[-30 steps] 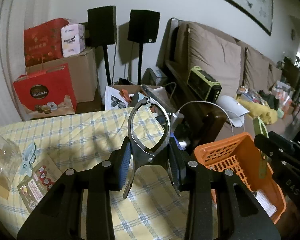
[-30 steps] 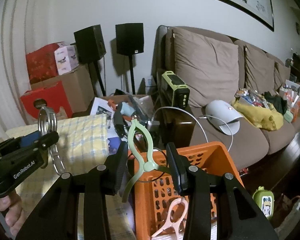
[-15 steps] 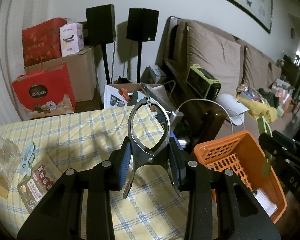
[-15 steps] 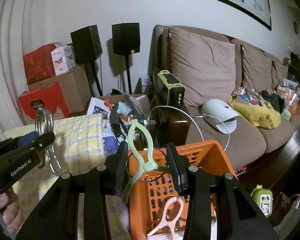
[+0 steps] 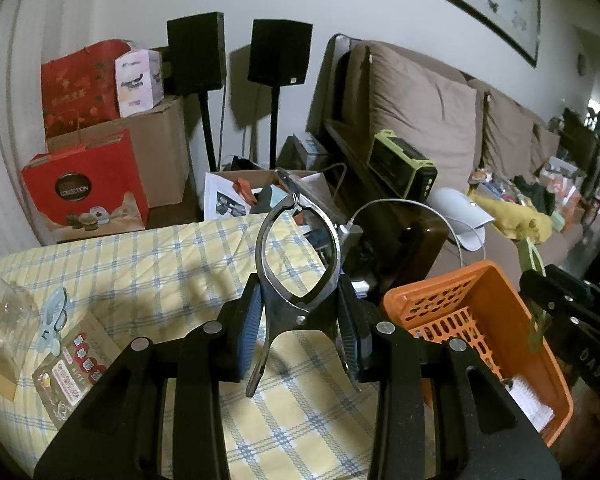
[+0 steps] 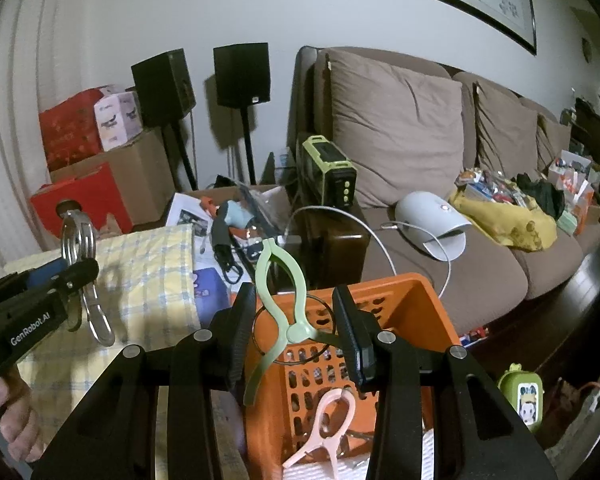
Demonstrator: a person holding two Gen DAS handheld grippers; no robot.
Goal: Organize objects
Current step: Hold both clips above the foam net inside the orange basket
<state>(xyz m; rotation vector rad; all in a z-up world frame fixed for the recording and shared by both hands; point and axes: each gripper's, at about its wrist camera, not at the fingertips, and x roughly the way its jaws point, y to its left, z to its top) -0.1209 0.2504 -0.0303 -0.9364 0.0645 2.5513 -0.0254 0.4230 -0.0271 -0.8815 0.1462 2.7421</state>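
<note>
Two clips in hand, one already stowed; entries run from largest item to smallest, with handling notes for the drop.

- Table (image 5: 148, 264): yellow checked cloth. A pale blue clip (image 5: 54, 320) and a printed packet (image 5: 72, 364) lie on it, not yet gathered.
- Orange basket (image 6: 416, 300): perforated walls, open top, at the table's right edge. Judged to be the destination.
- Left hand-held gripper (image 5: 300, 320): pads clamped on the metal clip (image 5: 296, 264) near its pivot, loop pointing forward, held above the cloth and well left of the basket. Advice: carry it across over the rim before loosening; it looks heavier, so lower it in, do not drop.
- Right hand-held gripper (image 6: 296, 328): closed on the green clip (image 6: 284, 304) at the pivot, poised over the basket's near wall. Advice: advance past the wall, then open fully so the legs clear both pads.
- Pink clip (image 6: 328, 428): lying on the basket floor below. Release the green one beside it, not on top.
</note>
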